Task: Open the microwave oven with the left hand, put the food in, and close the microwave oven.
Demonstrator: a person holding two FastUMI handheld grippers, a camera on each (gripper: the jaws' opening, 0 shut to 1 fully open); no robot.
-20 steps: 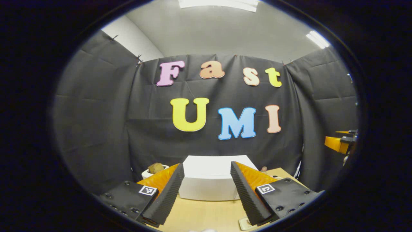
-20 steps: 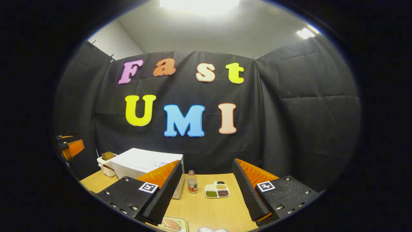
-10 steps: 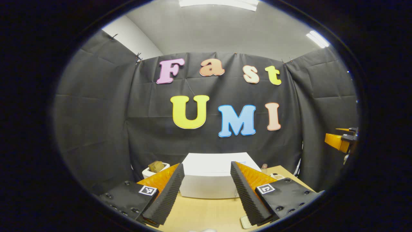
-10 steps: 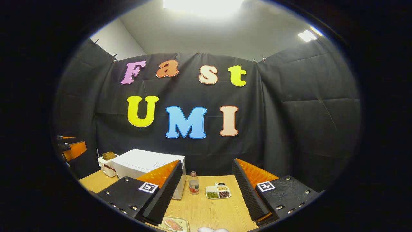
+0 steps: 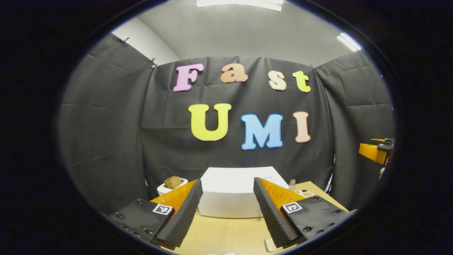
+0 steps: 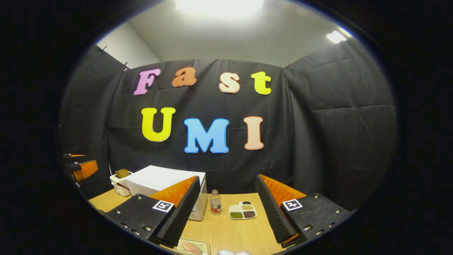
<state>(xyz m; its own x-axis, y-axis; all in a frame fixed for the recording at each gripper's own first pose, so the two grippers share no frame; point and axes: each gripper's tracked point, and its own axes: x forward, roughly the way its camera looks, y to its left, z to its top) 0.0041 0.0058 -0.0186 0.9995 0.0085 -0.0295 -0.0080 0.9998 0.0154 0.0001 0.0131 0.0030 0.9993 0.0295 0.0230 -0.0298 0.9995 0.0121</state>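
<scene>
A white microwave oven (image 5: pixel 229 193) stands on the wooden table (image 5: pixel 226 235), straight ahead between the fingers of my left gripper (image 5: pixel 226 216), which is open and holds nothing. In the right gripper view the microwave (image 6: pixel 155 180) sits to the left, its door shut. A small plate of food (image 6: pixel 193 247) lies on the table (image 6: pixel 230 230) at the bottom edge, just below my open right gripper (image 6: pixel 226 216). The right gripper (image 5: pixel 375 153) also shows far right in the left gripper view, and the left gripper (image 6: pixel 79 166) far left in the right gripper view.
A white toaster with bread (image 5: pixel 171 185) stands left of the microwave. Right of the microwave are a small bottle (image 6: pixel 215 202) and a divided dish of beans (image 6: pixel 242 211). A pale flat thing (image 5: pixel 269 244) lies on the table under my left gripper's right finger.
Both views have tilted down a little and the microwave and table items sit slightly higher in frame. Both grippers stay open.
</scene>
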